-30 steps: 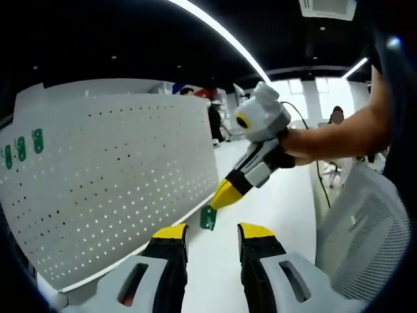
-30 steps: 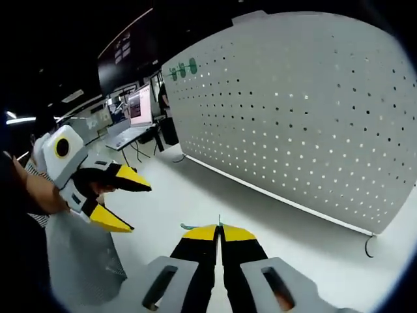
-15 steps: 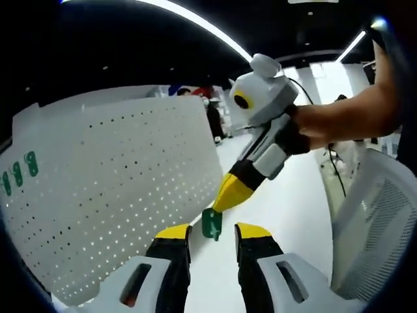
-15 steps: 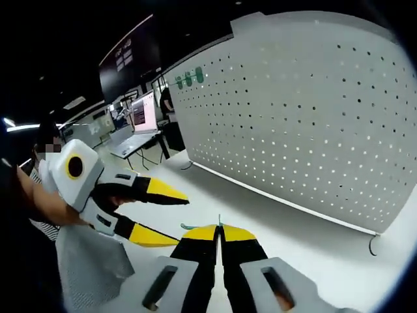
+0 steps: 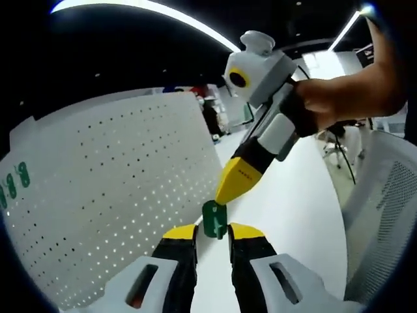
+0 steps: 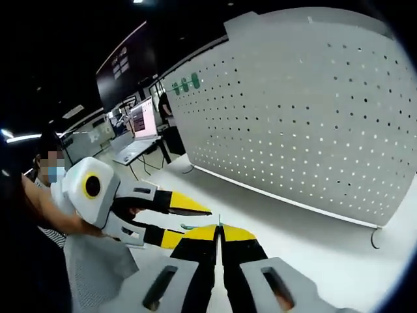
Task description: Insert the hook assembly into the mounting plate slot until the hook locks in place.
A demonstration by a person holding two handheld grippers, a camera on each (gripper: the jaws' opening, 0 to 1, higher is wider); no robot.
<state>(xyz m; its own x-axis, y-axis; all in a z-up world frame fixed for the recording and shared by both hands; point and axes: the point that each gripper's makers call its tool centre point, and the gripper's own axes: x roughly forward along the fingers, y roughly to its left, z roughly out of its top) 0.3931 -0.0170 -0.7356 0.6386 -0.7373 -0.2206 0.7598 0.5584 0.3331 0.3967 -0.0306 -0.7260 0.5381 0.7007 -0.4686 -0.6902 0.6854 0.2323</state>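
A small green hook piece point(image 5: 214, 220) hangs in the air in front of the white pegboard plate point(image 5: 111, 189), pinched in my right gripper point(image 5: 225, 195), which reaches in from the upper right. My left gripper point(image 5: 213, 232) is open, and the hook sits just past the gap between its yellow tips. In the right gripper view, my right gripper point(image 6: 219, 232) is shut with a thin green edge of the hook point(image 6: 219, 222) poking out. The left gripper point(image 6: 189, 222) comes in from the left, its two jaws spread either side of my tips. The pegboard point(image 6: 313, 111) stands to the right.
Green hooks point(image 6: 184, 83) are mounted at the pegboard's far top corner and show as green hooks point(image 5: 13, 182) on its left edge. A wire hook point(image 6: 373, 238) hangs at its lower near corner. A mesh chair point(image 5: 384, 215) is at the right; desks with a laptop point(image 6: 138, 117) stand behind.
The right gripper has brought the green hook closer, up to the left gripper's tips. The left gripper's jaws have narrowed somewhat and now flank the right gripper's tips.
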